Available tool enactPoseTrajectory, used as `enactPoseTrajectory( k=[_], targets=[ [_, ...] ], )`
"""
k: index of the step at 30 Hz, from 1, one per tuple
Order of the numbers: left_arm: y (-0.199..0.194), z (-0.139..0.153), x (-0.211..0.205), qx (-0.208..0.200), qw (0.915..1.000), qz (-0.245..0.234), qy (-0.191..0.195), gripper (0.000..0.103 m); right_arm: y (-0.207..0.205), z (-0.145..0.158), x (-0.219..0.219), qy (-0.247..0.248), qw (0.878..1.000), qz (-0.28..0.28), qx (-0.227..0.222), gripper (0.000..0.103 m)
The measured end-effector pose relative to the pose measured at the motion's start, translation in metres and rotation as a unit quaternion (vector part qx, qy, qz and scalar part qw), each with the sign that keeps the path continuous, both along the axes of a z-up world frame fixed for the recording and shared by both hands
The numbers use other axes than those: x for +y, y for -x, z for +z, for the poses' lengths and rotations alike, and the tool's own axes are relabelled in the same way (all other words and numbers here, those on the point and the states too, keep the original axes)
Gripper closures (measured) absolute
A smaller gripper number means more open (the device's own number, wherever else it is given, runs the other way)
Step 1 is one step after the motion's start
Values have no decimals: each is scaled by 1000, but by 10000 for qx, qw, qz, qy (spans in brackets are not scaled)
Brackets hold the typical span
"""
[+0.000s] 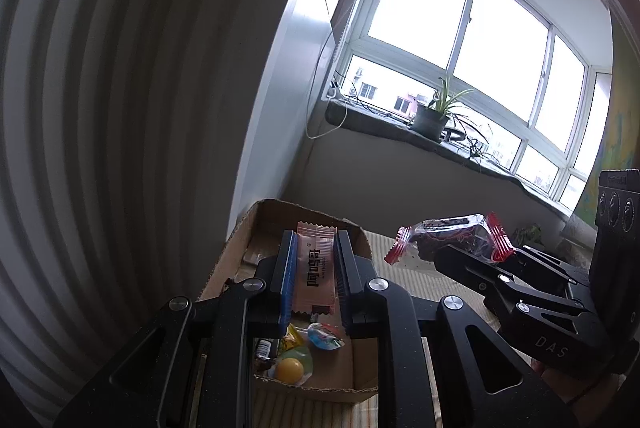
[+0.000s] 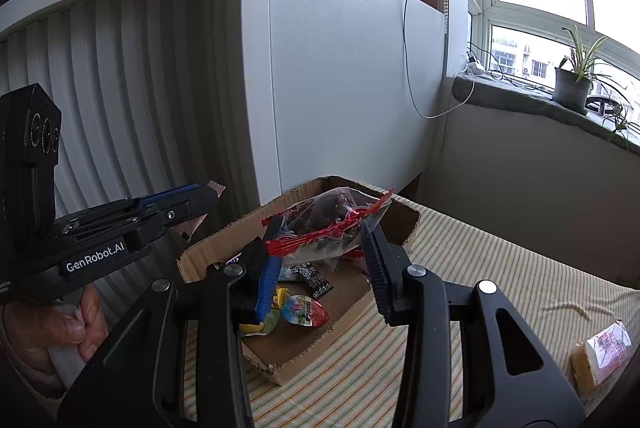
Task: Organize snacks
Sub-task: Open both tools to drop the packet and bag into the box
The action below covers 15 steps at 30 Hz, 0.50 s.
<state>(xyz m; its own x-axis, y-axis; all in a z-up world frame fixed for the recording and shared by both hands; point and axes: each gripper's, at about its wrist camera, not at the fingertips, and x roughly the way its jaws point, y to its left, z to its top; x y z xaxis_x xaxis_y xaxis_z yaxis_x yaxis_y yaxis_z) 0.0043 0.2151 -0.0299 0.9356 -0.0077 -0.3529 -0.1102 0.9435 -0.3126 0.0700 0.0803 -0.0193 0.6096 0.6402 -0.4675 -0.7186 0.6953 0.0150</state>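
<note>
My left gripper (image 1: 314,252) is shut on a pink wafer-bar packet (image 1: 316,268), held above the open cardboard box (image 1: 362,386). In the right wrist view the same left gripper (image 2: 200,200) comes in from the left beside the box (image 2: 296,360), the pink packet's end (image 2: 217,187) showing at its tip. My right gripper (image 2: 320,240) is shut on a clear snack bag with red sealed ends (image 2: 332,220), over the box. The left wrist view shows that bag (image 1: 452,234) to the right of the box. Jelly cups (image 2: 304,310) and small wrappers lie inside the box.
The box stands on a striped cloth (image 2: 480,268) beside a white cabinet (image 2: 344,68) and a slatted panel (image 1: 100,108). A wrapped cake (image 2: 604,352) lies on the cloth at the right. A potted plant (image 2: 572,84) sits on the window sill. A person's hand (image 2: 52,332) holds the left gripper.
</note>
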Motion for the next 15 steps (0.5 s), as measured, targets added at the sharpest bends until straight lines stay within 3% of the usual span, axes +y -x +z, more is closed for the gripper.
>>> enactPoseTrajectory(
  k=[4,5,7,9,10,15],
  targets=[
    [-16,-17,4,229,9996,-74,132,86,-20,-16,13,94,9998,21,172,62],
    [-20,-21,5,297,9994,-91,168,86,-26,-21,17,137,9996,41,243,59],
    [-27,-30,9,449,9986,-82,253,84,-35,-32,24,277,9986,117,446,43],
    [-32,-38,15,622,9975,24,336,58,-37,-37,22,226,9987,82,453,32],
    [-30,-40,18,623,9973,136,364,40,-36,-38,20,193,9988,62,445,31],
    [-23,-41,32,534,9967,355,497,37,-31,-38,14,201,9990,-1,402,31]
  ],
)
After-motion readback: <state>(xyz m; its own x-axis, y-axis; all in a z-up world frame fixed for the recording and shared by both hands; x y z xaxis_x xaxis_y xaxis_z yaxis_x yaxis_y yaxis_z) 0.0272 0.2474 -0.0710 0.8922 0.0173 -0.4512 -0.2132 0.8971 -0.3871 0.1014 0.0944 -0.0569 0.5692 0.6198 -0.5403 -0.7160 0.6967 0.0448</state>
